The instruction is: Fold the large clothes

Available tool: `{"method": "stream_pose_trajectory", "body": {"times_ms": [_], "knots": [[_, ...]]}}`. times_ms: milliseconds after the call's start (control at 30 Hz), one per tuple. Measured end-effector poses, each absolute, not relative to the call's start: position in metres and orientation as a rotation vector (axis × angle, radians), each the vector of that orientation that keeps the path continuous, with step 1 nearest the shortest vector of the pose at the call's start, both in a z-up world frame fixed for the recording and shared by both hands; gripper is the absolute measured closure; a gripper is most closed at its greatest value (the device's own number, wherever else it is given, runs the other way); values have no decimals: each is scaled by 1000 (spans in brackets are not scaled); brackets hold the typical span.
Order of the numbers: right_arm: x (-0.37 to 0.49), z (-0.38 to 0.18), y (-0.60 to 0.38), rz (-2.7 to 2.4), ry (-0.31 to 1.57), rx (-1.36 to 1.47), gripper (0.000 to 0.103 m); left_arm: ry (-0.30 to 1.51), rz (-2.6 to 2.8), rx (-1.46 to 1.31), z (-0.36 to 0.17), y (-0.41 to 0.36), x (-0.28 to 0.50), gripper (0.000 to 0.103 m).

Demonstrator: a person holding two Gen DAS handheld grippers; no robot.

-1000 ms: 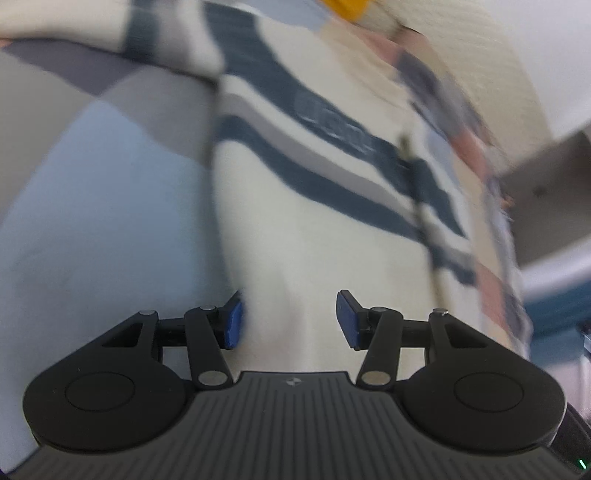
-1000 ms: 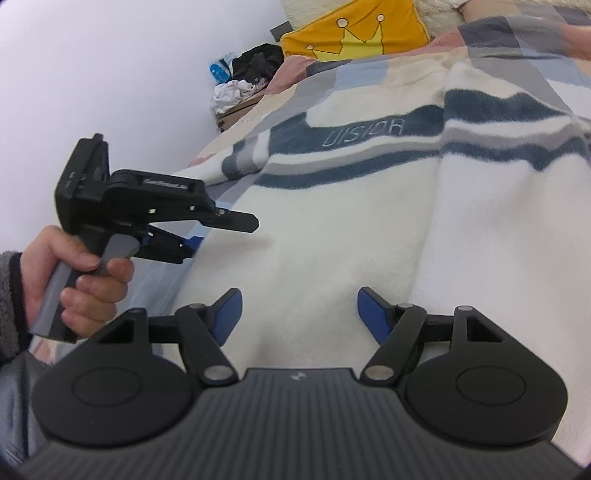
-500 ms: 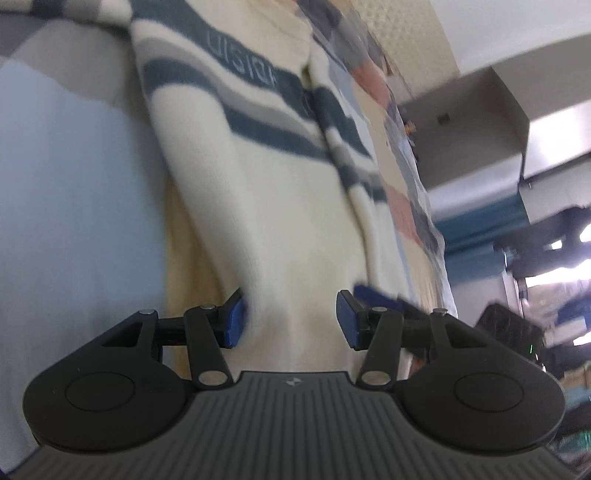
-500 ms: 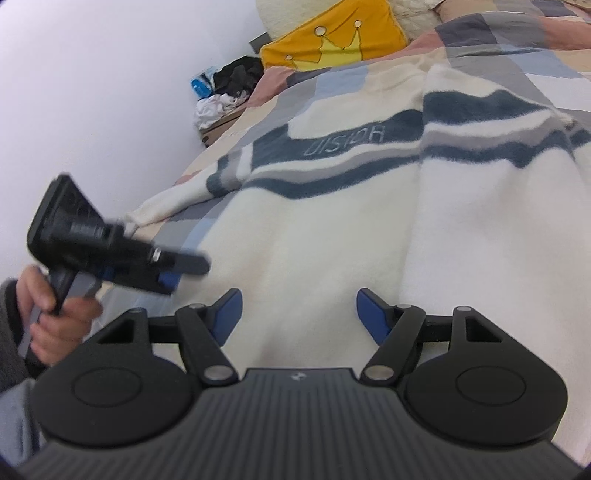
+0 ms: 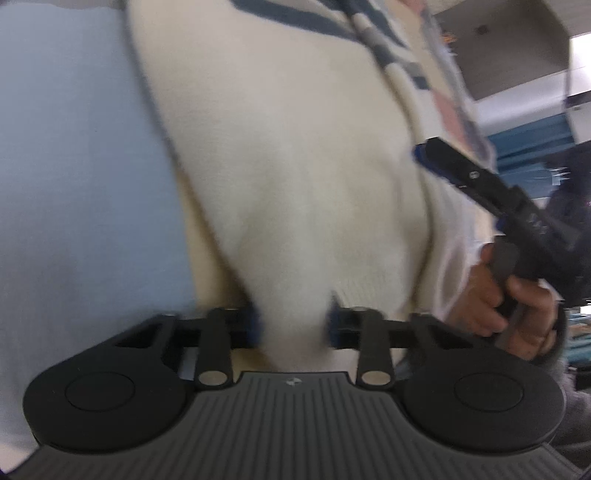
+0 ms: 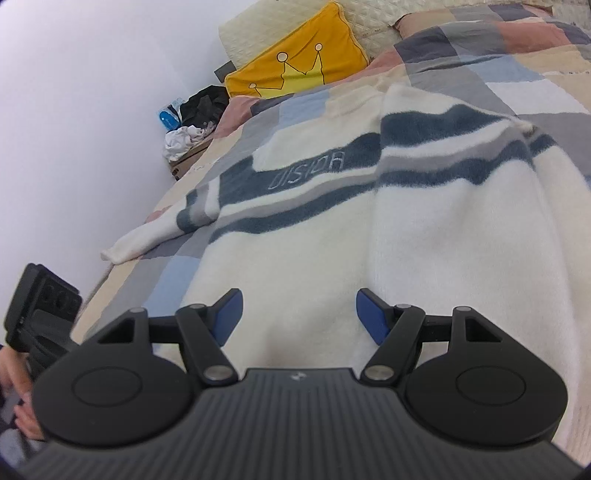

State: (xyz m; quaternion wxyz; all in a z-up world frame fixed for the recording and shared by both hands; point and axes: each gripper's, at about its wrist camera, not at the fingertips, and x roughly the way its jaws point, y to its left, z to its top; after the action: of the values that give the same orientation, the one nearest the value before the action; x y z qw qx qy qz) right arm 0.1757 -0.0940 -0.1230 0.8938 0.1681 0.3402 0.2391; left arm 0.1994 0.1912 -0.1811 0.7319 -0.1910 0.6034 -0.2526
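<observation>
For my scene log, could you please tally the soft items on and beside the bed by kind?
Sweater: 1, cream with navy and grey stripes
Patchwork bedspread: 1
Yellow crown cushion: 1
Quilted cream pillow: 1
Clothes pile beside the bed: 1
Total: 5

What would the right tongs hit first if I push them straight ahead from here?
Most likely the cream sweater: the right tongs stand open just above its lower body, pointing along the fabric toward the navy stripes. Depth is unclear, so they may skim it before touching.
</observation>
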Motion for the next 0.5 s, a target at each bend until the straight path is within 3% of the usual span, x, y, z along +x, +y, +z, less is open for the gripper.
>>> {"method": "stream_pose_trajectory", "body": {"times_ms": [167,333,500], "knots": [[172,-118,-96,487,681,328,33,1316,-472,-408,-155,196,188,88],[167,-113,-98,488,671,308,33,1277,-363,-396,-121,203,175,91],[159,-107,-102,486,659,290,33,1351,-159,-335,-130,190,170,91]]}}
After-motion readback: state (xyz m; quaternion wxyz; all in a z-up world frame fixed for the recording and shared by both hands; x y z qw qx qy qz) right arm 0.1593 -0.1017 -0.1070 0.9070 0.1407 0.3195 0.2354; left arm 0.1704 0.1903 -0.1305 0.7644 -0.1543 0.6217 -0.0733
